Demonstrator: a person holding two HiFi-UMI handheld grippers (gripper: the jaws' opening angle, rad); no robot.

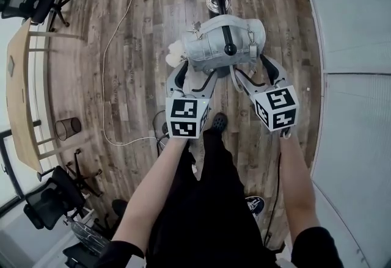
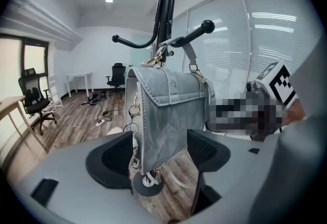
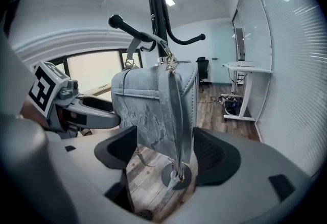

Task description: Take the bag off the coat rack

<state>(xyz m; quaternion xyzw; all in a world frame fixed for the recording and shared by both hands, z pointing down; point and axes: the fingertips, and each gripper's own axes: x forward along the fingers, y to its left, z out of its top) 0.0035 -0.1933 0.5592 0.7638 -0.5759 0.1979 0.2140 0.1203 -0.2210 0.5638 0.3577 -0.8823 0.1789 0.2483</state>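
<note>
- Left gripper, jaws spread wide, straddles one end of the bag from 8 o'clock without clamping it.
- Right gripper, equally released, brackets the other end from 4 o'clock, likely to steady both sides.
- Bag hangs at 12 o'clock by its strap on a hook of the rack, not yet lifted.

Office chair by wooden table; wire bin (black mesh); white cable across floor
</note>
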